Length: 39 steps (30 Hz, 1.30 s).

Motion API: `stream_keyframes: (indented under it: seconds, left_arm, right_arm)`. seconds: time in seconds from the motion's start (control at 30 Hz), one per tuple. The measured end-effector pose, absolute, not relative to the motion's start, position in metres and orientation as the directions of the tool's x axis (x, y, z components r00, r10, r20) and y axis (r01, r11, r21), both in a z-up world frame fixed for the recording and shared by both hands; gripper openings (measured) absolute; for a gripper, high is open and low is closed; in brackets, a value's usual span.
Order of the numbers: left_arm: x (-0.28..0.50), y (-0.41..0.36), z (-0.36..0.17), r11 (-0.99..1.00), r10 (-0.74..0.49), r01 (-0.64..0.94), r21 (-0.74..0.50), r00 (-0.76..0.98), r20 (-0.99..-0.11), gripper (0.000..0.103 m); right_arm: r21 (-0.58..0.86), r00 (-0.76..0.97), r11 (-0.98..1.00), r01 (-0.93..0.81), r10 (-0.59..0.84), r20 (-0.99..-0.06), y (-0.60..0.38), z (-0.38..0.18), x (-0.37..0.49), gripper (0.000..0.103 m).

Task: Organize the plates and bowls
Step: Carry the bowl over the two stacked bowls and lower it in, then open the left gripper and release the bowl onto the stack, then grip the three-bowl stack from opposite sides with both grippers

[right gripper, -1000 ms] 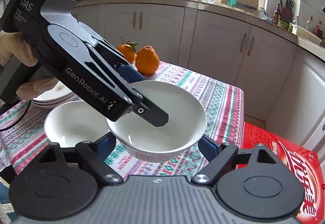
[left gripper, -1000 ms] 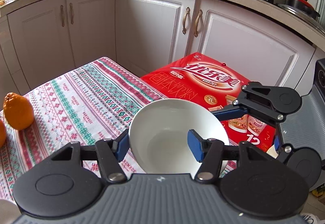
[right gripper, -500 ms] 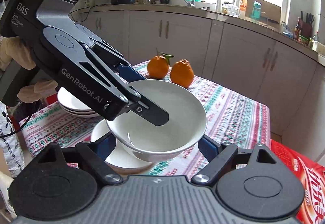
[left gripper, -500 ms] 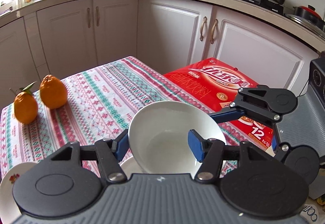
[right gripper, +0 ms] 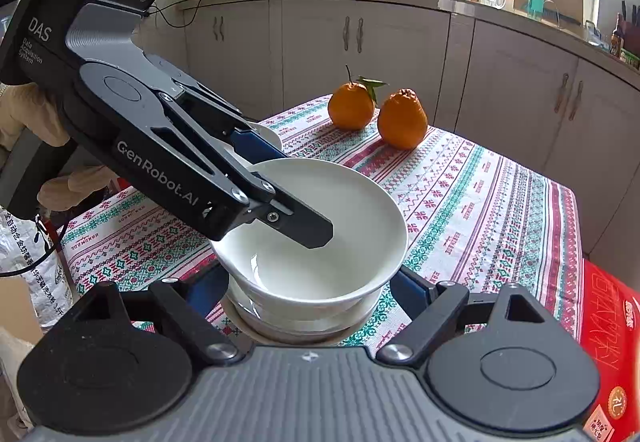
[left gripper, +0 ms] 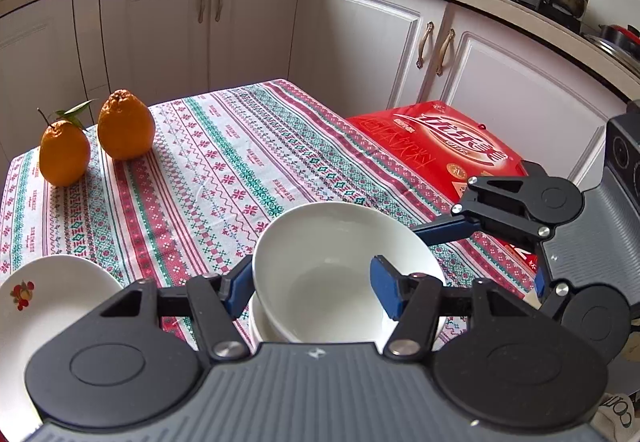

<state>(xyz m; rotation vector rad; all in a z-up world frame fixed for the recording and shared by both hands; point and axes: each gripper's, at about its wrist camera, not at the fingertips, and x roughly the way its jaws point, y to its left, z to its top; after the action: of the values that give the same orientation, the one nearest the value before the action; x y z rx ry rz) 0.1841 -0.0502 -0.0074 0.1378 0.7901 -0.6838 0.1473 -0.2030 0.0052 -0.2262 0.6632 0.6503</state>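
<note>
A white bowl (left gripper: 340, 262) is held by my left gripper (left gripper: 310, 288), which is shut on its rim, one finger inside and one outside. The same bowl (right gripper: 320, 242) sits low over a second white bowl (right gripper: 296, 326) on the tablecloth; its rim also shows in the left wrist view (left gripper: 256, 326). My right gripper (right gripper: 308, 290) is open, its blue fingers either side of the bowls, not touching. A white plate with a fruit print (left gripper: 40, 306) lies at the left.
Two oranges (left gripper: 96, 145) stand at the far left of the patterned tablecloth (left gripper: 224, 169). A red carton (left gripper: 436, 145) sits off the table's right edge. White cabinets stand behind. A gloved hand (right gripper: 24, 121) holds the left gripper.
The left gripper has carried the bowl left across the table and down over the second bowl. The right gripper followed alongside, still open.
</note>
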Motion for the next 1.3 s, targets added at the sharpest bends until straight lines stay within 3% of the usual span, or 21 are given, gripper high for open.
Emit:
stream_keyframes:
  seconds: [0.53, 0.63, 0.73, 1.07, 1.23, 1.3]
  left_arm:
    - [0.191, -0.045, -0.022, 0.783, -0.52, 0.599, -0.169, 0.481, -0.706, 0.06]
    - [0.191, -0.043, -0.022, 0.783, -0.521, 0.6, -0.166, 0.485, -0.702, 0.063]
    - [0.186, -0.04, -0.02, 0.781, -0.531, 0.599, -0.177, 0.487, -0.693, 0.069]
    - [0.16, -0.026, -0.025, 0.792, -0.524, 0.592, -0.15, 0.532, -0.665, 0.072]
    - [0.139, -0.017, -0.008, 0.788, -0.525, 0.611, -0.078, 0.599, -0.605, 0.095]
    - [0.13, -0.012, -0.005, 0.791, -0.509, 0.611, -0.031, 0.629, -0.588, 0.098]
  right_arm:
    - [0.062, 0.566, 0.775, -0.629, 0.512, -0.646, -0.204, -0.002, 0.154, 0.091]
    - [0.071, 0.558, 0.77, -0.634, 0.519, -0.648, -0.204, -0.003, 0.154, 0.092]
    - [0.044, 0.581, 0.771, -0.636, 0.515, -0.63, -0.205, 0.002, 0.148, 0.1]
    - [0.037, 0.588, 0.777, -0.629, 0.506, -0.631, -0.215, 0.001, 0.135, 0.101]
    - [0.001, 0.592, 0.769, -0.639, 0.492, -0.638, -0.221, -0.001, 0.129, 0.103]
    - [-0.019, 0.592, 0.764, -0.645, 0.483, -0.645, -0.223, -0.003, 0.127, 0.103]
